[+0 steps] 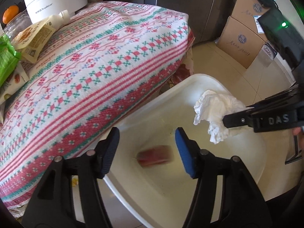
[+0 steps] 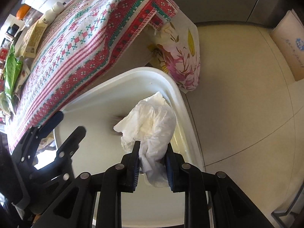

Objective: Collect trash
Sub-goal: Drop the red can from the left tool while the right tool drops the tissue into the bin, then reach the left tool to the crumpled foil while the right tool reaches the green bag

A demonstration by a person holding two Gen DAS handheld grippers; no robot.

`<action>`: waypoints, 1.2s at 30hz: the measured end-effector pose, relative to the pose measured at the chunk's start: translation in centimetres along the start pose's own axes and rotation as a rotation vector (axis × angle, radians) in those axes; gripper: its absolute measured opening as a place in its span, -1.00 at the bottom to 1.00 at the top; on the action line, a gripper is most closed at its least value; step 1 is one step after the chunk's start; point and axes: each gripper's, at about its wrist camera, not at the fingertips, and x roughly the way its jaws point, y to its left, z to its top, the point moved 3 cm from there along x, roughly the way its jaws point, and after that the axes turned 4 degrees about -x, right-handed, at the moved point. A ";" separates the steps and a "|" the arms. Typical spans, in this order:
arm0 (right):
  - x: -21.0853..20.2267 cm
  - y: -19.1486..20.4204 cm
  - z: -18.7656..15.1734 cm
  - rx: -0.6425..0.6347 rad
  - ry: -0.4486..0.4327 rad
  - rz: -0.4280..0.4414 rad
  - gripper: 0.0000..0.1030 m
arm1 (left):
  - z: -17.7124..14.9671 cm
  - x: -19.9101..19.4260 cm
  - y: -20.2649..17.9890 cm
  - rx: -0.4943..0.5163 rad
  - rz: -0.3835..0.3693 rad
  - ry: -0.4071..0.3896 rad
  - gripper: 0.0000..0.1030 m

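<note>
Right jaws on tissue (image 2: 152, 125)

Crumpled white tissue (image 2: 152, 125) hangs above white bin (image 2: 182, 102).

Two grippers are seen: the left gripper (image 1: 146, 148), jaws apart, and the right gripper (image 2: 153, 163), jaws closed on the one tissue (image 2: 152, 121). One bin (image 1: 199, 79) is counted below both, with one blurred red item (image 1: 154, 154) in it, between the left jaws. Two boxes (image 1: 245, 38) are stacked well beyond the right gripper. On the one cloth (image 1: 106, 60), far left of the left gripper, one pot (image 1: 55, 0), one bottle (image 1: 58, 20), one orange (image 1: 10, 14) and one green packet (image 1: 7, 66) are counted.
</note>
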 end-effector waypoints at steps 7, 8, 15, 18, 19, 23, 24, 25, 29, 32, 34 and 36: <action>0.3 -0.6 0.1 0.041 0.007 0.021 -0.35 | 0.0 -2.6 0.9 0.017 0.006 -0.020 0.36; 0.2 -0.6 0.2 0.050 0.004 0.033 -0.24 | 0.0 -3.0 1.1 0.018 0.007 -0.023 0.39; -2.2 -0.4 0.6 0.085 -0.063 0.092 0.19 | -0.4 -6.4 2.3 0.022 0.027 -0.054 0.51; -3.9 0.6 0.6 0.054 -0.108 0.082 0.20 | 0.0 -7.4 3.3 0.006 0.028 -0.059 0.58; -4.4 1.0 0.6 0.044 -0.123 0.080 0.20 | 0.1 -7.8 3.6 -0.001 0.024 -0.062 0.63; -7.6 2.8 0.4 -0.015 -0.217 0.057 0.24 | 0.5 -10.1 5.2 -0.023 0.041 -0.085 0.69; -8.4 3.2 0.3 -0.030 -0.243 0.043 0.26 | 0.7 -10.8 5.7 -0.028 0.048 -0.095 0.69; -9.1 3.6 0.3 -0.045 -0.270 0.032 0.28 | 0.8 -11.6 6.3 -0.038 0.057 -0.104 0.72; -12.1 5.3 0.3 -0.097 -0.385 0.016 0.39 | 1.5 -14.2 8.9 -0.080 0.092 -0.141 0.86; -14.1 6.8 0.2 -0.115 -0.453 0.043 0.47 | 2.2 -16.1 11.5 -0.112 0.134 -0.170 0.89; -14.8 7.9 0.7 -0.121 -0.484 0.058 0.50 | 2.6 -17.2 13.4 -0.137 0.184 -0.189 0.89; -15.2 8.8 1.1 -0.125 -0.500 0.070 0.51 | 2.9 -17.9 15.4 -0.149 0.251 -0.205 0.89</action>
